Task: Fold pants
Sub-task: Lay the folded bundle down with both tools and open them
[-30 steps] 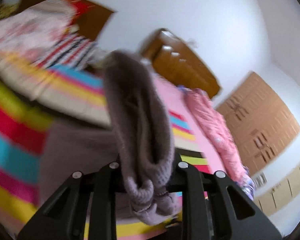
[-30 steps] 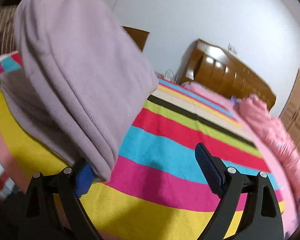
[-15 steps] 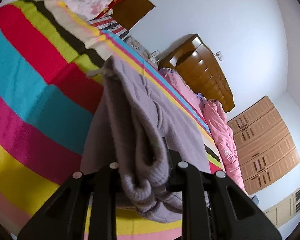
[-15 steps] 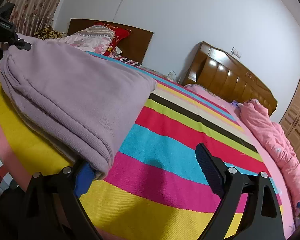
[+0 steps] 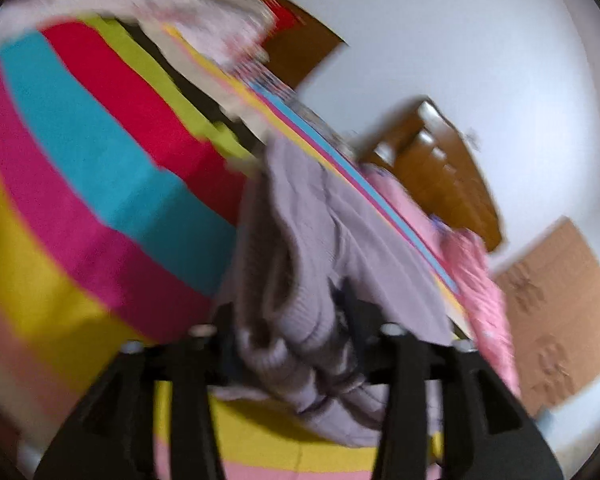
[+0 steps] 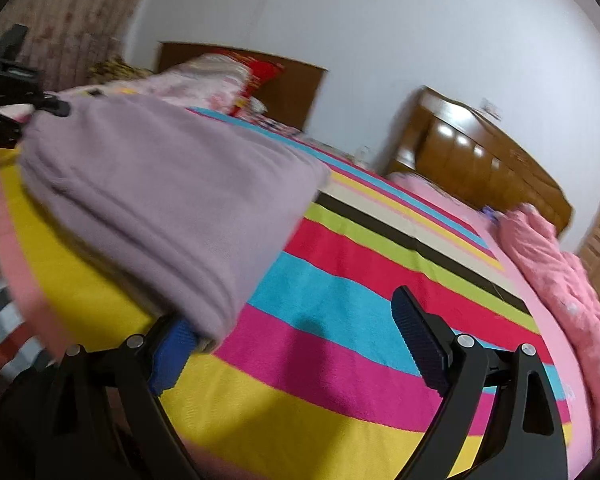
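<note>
The lilac knit pants [image 6: 160,200] lie folded over on the striped bedspread [image 6: 360,292]. In the left wrist view my left gripper [image 5: 292,344] is shut on a bunched edge of the pants [image 5: 300,280], which stretch away from it across the bed. In the right wrist view my right gripper [image 6: 296,332] is open; the pants' near corner rests over its left blue pad [image 6: 172,344], and the right pad [image 6: 416,340] is clear of the cloth. The left gripper shows there too [image 6: 8,92], at the pants' far edge.
Pillows [image 6: 204,84] and a folded quilt are piled at the wooden headboard [image 6: 284,88]. A second bed with a pink duvet [image 6: 560,264] and a brown headboard [image 6: 480,164] stands to the right. A wardrobe [image 5: 548,312] is against the wall.
The pants came down from hanging in the air to lying on the bedspread. My left gripper has kept hold and swung lower; the right gripper has stayed open beside the cloth.
</note>
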`<state>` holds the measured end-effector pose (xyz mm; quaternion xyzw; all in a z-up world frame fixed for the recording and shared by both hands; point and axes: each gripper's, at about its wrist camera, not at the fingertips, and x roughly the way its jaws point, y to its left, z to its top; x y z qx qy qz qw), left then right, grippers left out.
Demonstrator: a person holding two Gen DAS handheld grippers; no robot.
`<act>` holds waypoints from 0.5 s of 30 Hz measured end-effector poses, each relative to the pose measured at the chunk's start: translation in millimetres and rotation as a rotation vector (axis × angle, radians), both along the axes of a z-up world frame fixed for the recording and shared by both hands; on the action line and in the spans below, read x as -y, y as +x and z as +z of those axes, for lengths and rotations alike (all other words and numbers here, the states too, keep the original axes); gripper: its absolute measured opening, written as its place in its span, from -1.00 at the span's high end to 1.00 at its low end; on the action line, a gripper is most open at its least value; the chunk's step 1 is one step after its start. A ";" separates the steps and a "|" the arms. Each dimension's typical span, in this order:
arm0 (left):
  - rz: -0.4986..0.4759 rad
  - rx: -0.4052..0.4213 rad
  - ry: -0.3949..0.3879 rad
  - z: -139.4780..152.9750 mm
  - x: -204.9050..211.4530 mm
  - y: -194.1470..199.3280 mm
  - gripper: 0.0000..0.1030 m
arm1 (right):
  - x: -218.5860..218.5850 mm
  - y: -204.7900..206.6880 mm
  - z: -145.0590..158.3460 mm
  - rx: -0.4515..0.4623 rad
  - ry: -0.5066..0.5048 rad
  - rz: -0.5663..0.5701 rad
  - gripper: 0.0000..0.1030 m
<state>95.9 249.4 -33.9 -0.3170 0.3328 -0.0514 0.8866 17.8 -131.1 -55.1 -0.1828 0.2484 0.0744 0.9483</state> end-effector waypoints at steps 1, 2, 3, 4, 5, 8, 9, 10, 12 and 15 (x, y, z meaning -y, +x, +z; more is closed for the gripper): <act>0.106 -0.008 0.080 10.9 -3.2 -11.9 -0.59 | 4.6 -6.9 5.0 -0.002 0.043 0.063 -0.72; 0.158 0.007 0.117 19.1 -5.3 -20.2 -0.61 | 13.2 -17.2 13.1 0.000 0.123 0.160 -0.72; 0.179 0.039 0.143 31.8 -6.0 -27.3 -0.64 | 19.8 -22.6 19.1 0.009 0.175 0.206 -0.72; 0.172 0.061 0.154 41.7 -4.2 -30.0 -0.65 | 27.7 -26.0 27.7 0.017 0.240 0.242 -0.72; 0.145 0.089 0.175 56.4 3.3 -30.3 -0.66 | 31.3 -24.9 32.5 0.015 0.272 0.250 -0.72; 0.004 0.149 0.240 81.4 42.1 -20.2 -0.68 | 40.8 -2.7 52.4 0.008 0.387 0.220 -0.72; -0.052 0.160 0.260 84.1 56.1 -15.9 -0.68 | 39.8 5.1 55.1 -0.001 0.399 0.206 -0.69; -0.118 0.159 0.296 84.6 76.0 -7.7 -0.68 | 37.5 14.0 57.2 -0.016 0.405 0.190 -0.65; -0.196 0.134 0.348 76.8 99.7 2.1 -0.68 | 28.6 30.7 56.7 -0.053 0.405 0.177 -0.43; -0.207 0.033 0.387 44.3 105.7 7.8 -0.68 | 8.2 38.8 45.1 -0.102 0.351 0.205 -0.37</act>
